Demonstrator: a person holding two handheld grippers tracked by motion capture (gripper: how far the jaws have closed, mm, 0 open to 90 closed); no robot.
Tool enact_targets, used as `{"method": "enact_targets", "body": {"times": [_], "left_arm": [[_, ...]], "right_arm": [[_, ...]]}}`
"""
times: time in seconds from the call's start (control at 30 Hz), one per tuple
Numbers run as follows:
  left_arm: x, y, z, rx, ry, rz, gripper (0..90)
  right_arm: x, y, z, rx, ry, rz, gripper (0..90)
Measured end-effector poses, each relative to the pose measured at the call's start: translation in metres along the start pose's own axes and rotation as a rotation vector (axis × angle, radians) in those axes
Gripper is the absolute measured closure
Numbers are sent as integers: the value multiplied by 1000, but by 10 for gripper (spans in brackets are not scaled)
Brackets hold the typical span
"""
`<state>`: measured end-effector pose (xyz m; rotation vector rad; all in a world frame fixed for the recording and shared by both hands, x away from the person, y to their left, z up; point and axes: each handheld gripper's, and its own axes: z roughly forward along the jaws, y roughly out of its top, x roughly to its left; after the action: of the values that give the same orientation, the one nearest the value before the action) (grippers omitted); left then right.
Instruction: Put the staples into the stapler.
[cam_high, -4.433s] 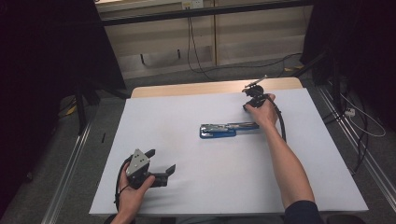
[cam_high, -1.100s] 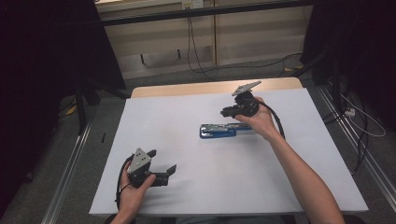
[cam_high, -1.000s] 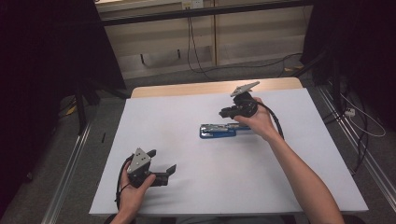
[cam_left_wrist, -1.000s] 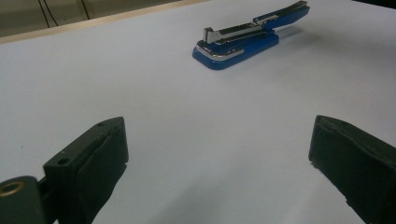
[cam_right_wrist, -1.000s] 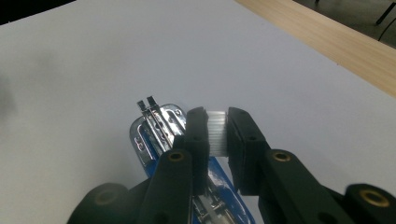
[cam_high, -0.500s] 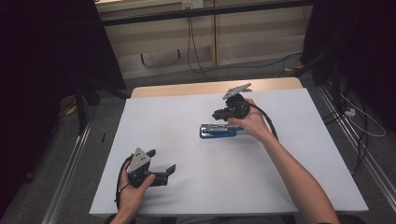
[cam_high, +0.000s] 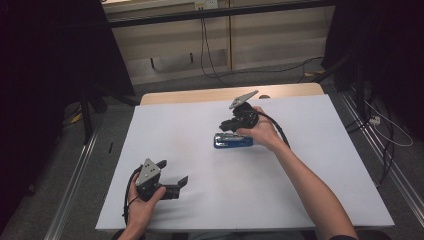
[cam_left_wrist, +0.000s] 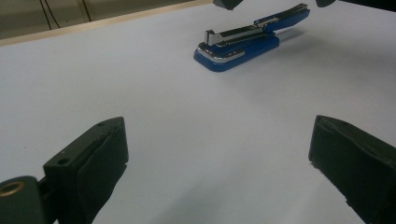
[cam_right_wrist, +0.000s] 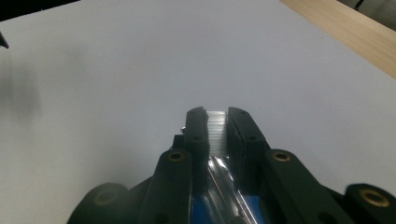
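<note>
My right tongs (cam_right_wrist: 217, 122) pinch a silvery strip of staples above the blue metal stapler (cam_high: 233, 141), lying at twelve o'clock on the white desk (cam_high: 310, 200); my left tongs (cam_left_wrist: 217, 154) stand open, at seven o'clock.

Desk: your white desk (cam_high: 200, 125) shows a bare wooden edge (cam_high: 200, 95) at the far side.
Floor: grey floor (cam_high: 280, 75), cables (cam_high: 210, 60) trailing across it.
Far wall: pale panels (cam_high: 165, 50).
Sides: dark curtains (cam_high: 45, 75) left and right.
</note>
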<state>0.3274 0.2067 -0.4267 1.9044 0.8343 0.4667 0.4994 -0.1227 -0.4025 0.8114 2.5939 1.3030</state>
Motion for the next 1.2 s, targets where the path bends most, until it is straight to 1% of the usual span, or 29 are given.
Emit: {"method": "enact_targets", "body": {"times": [0.23,0.37,0.53,0.57,0.7,0.97,1.07,1.13,1.2], "left_arm": [[0,0,0,0,-3,1,49],[0,0,0,3,0,0,48],[0,0,0,-5,5,-1,49],[0,0,0,-5,7,-7,49],[0,0,-1,-3,2,-3,49],[1,0,-1,-5,7,-4,49],[1,0,-1,-4,6,-4,49],[0,0,-1,-3,3,-1,49],[0,0,0,0,0,3,49]], "right_arm": [[0,2,4,8,32,-23,792],[0,2,6,5,58,-51,792],[-2,0,9,10,82,-79,792],[-2,-1,10,10,83,-80,792],[-3,-2,13,9,86,-92,792],[-5,-3,13,12,97,-113,793],[-6,-5,13,21,103,-133,792],[-7,-5,13,16,113,-137,792],[-7,-5,13,19,130,-156,792]]}}
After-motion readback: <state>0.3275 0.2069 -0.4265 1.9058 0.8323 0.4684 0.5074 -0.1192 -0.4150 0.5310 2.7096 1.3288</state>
